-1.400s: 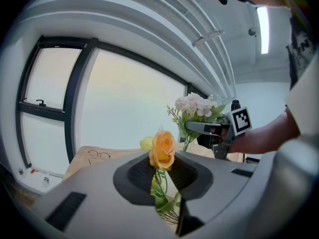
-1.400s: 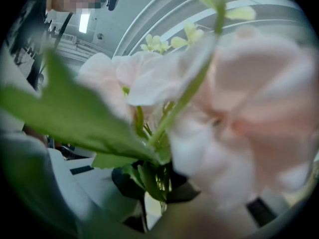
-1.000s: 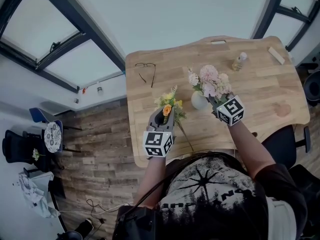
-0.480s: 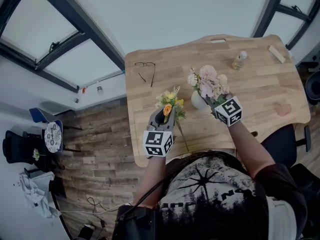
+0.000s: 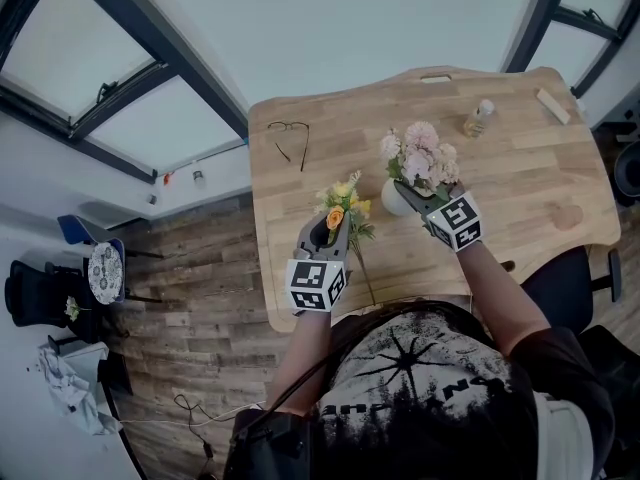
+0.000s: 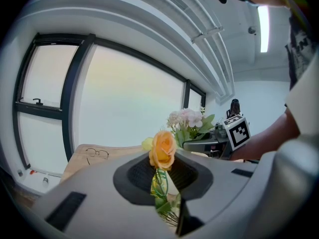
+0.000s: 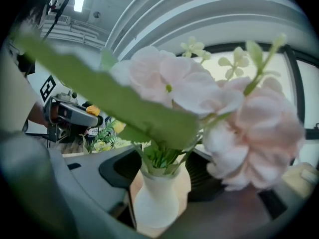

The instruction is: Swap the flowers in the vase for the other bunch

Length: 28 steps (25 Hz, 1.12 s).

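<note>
By the windows (image 5: 120, 88), over the table (image 5: 520, 183), the left gripper (image 5: 333, 232) pinched yellow flowers (image 5: 345, 204), the right gripper (image 5: 414, 200), jaws just opening, straddled the vase (image 5: 396, 199); a bottle (image 5: 478, 118) showed only in the head view.

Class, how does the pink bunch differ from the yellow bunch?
Colour: the pink bunch is pale pink; the yellow bunch is yellow with an orange rose.
Support: the pink bunch stands in the white vase; the yellow bunch is clamped by its stems in the left tool.
Grip: the right tool's jaws have just been opening and stand apart round the pink bunch's vase, unlike the gripped yellow bunch.
Both have green leaves.
</note>
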Each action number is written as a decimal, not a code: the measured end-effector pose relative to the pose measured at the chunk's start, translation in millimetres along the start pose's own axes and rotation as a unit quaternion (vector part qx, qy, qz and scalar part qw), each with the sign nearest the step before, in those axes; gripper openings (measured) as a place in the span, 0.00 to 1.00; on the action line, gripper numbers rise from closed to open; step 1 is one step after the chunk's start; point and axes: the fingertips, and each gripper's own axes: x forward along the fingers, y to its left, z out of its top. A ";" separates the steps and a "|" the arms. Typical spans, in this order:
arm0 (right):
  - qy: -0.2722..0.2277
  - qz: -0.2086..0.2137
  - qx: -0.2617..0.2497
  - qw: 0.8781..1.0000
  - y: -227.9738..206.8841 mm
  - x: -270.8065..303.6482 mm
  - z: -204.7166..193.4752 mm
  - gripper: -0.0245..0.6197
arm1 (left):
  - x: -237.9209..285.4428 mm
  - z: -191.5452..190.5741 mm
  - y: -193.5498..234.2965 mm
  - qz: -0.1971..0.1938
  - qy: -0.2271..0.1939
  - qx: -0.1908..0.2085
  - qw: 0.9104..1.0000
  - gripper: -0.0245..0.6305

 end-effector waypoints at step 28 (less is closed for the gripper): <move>0.054 0.000 0.005 0.999 7.0 2.1 -33.0 0.47 | -4.0 -6.7 -1.0 -0.003 0.008 0.001 1.000 0.15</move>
